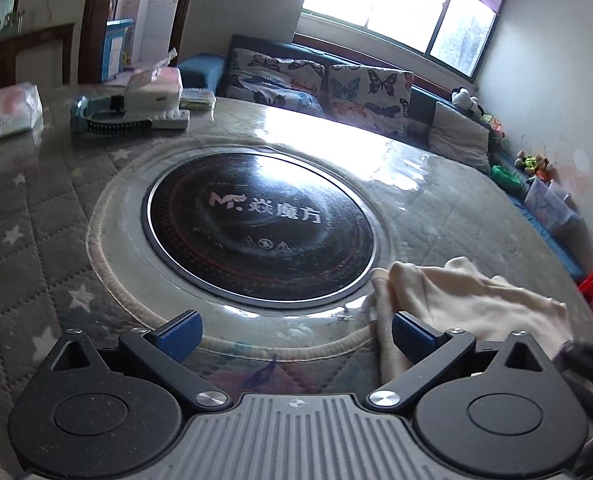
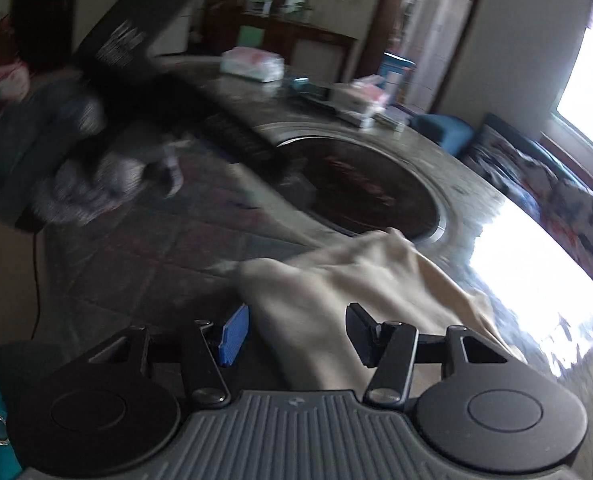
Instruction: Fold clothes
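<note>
Two tools: both spread wide, neither clamped on anything.
Left tool (image 1: 294, 334): released, blue pads far apart; bare bench cover lies between them.
Left tool contact: its right-side finger (image 1: 410, 330) sits at the edge of the cream cloth (image 1: 468, 300); whether it touches cannot be told.
Right tool (image 2: 296, 334): unclenched, wide gap; the cream cloth (image 2: 336, 292) runs between the fingers and under them, not pinched.
Right tool pads: the blue pad (image 2: 234, 336) stands just beside the cloth's left edge; contact unclear through blur.
Cloth place: crumpled on the bench (image 1: 28, 216), beside the round dark hotplate (image 1: 260, 224) set in the bench middle, on the side nearer the tools.
Bench cover: quilted grey with stars under clear film.
Far bench edge: tissue packs (image 1: 6, 112) and a white box (image 1: 156, 88).
Behind: sofa with butterfly cushions (image 1: 368, 96), under a window.
</note>
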Tool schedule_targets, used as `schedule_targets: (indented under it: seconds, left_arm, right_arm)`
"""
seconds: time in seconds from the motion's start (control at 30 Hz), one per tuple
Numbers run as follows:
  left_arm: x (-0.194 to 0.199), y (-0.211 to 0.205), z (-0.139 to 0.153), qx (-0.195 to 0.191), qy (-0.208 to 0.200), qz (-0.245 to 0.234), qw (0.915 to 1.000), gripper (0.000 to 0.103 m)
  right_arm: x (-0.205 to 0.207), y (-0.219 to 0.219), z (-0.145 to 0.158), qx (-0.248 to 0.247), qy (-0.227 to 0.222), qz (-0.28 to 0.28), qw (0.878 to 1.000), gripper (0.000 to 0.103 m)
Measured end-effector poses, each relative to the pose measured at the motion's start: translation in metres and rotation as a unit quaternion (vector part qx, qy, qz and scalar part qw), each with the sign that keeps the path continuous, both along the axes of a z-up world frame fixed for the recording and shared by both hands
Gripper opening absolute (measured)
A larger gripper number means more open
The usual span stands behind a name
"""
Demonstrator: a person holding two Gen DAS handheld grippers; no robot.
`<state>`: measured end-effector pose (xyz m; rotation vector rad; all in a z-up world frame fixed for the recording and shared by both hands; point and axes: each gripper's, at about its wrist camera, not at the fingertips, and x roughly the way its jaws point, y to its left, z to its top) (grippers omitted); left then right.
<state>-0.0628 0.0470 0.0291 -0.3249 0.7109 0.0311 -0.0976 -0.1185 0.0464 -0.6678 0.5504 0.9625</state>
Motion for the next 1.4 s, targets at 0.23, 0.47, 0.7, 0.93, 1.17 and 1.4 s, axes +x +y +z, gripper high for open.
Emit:
schedule_targets:
  seconds: [0.23, 0.47, 0.7, 0.93, 1.17, 1.4]
  left_arm:
    - [0.006, -0.005, -0.004, -0.091, 0.015, -0.021, 0.9955, 0.099]
    - [0.018, -0.001, -0.007, -0.178, 0.034, -0.007, 0.9835, 0.099]
    - [0.03, -0.01, -0.008, -0.224, 0.041, -0.007, 0.9737, 0.099]
    - [0.038, -0.024, -0.021, -0.274, 0.055, -0.015, 0.9602, 0.074]
    - [0.035, -0.018, -0.038, -0.313, 0.071, 0.001, 0.9472, 0.021]
    - [0.031, -0.013, -0.039, -0.306, 0.065, -0.001, 0.9498, 0.017]
  right_arm:
    - [-0.01, 0.026, -0.01, -0.02, -0.032, 0.015, 0.999, 0.029]
    - [0.007, 0.009, 0.01, 0.049, 0.021, -0.029, 0.998, 0.01]
    - [0.018, -0.02, 0.035, 0.121, 0.069, -0.062, 0.988, 0.009]
    - [0.013, -0.043, 0.043, 0.152, 0.078, -0.062, 0.983, 0.009]
    - [0.004, -0.05, 0.037, 0.158, 0.095, -0.059, 0.981, 0.009]
    - [0.006, -0.085, 0.035, 0.184, 0.095, -0.122, 0.971, 0.02]
